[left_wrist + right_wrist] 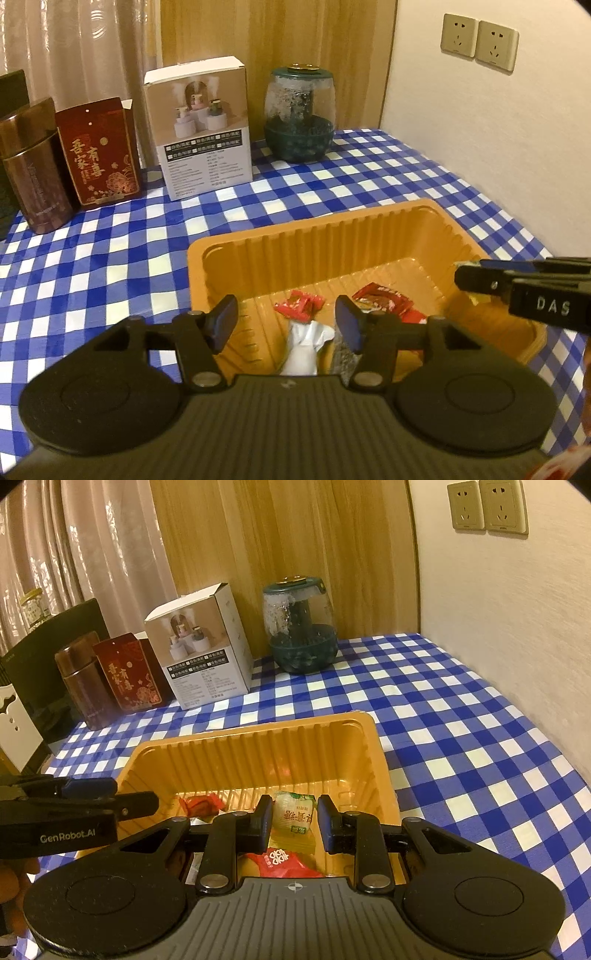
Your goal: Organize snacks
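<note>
Left wrist view: left gripper (286, 322) nearest, tongs wide apart, empty, hovering over near end of orange tray (317, 225) on checked tablecloth (110, 251); white wrapped snack (304, 349) below between fingers, red candies (299, 304) just beyond, red packet (384, 297) to right. Right gripper (476, 275) entering from right over tray rim, state unclear there. Right wrist view: right gripper (294, 819) tongs apart over tray (258, 734), green-label candy (295, 812) between fingers but untouched, red packet (284, 862) nearer, small red candy (201, 805) left. White box (203, 653), jar (301, 627) at far edge.
</note>
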`<state>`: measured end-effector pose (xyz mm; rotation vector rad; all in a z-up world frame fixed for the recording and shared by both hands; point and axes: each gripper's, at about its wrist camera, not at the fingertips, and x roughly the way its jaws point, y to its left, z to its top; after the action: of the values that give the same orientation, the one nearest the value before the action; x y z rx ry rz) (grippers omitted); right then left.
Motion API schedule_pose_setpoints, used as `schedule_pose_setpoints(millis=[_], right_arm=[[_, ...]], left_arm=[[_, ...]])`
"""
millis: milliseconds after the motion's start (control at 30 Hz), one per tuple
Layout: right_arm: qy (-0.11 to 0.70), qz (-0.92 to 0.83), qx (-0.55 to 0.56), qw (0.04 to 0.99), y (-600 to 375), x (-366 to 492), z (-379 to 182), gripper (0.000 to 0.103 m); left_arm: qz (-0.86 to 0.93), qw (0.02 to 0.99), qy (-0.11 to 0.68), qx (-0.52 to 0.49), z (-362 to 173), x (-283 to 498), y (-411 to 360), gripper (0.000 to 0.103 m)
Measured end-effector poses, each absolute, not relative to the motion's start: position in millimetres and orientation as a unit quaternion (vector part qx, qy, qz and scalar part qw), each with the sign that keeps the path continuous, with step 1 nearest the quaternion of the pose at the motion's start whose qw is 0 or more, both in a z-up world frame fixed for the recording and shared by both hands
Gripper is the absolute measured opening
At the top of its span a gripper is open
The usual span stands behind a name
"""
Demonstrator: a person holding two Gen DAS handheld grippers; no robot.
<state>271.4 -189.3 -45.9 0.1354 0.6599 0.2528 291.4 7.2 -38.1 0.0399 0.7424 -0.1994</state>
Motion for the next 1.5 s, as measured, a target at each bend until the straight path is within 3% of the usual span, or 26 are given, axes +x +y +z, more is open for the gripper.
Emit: schedule_pose_setpoints(millis=[833, 900, 933, 967, 1133, 1500], right_arm=[[0.311, 0.144, 0.096, 0.934, -184, 276, -45, 0.027], [0.305, 0.141, 0.104, 0.936, -186, 276, -44, 0.044], [0.299, 0.139, 0.112, 0.937, -189, 275, -43, 0.064], [0.293, 0.142, 0.123, 0.937, -192, 275, -42, 0.07], [0.286, 0.136, 0.137, 0.938, -199, 275, -37, 0.07], [0.292, 0.123, 0.126, 0.94, -202, 270, -35, 0.07]], left_arm=[[-0.095, 0.924, 0.369, 0.039, -43, 289, 4, 0.055], [-0.095, 0.924, 0.369, 0.04, -43, 290, 4, 0.055], [-0.093, 0.924, 0.369, 0.041, -43, 290, 4, 0.056], [-0.092, 0.924, 0.368, 0.041, -43, 290, 4, 0.057], [-0.089, 0.924, 0.368, 0.042, -43, 290, 5, 0.06], [-0.085, 0.93, 0.354, 0.05, -41, 283, 2, 0.082]])
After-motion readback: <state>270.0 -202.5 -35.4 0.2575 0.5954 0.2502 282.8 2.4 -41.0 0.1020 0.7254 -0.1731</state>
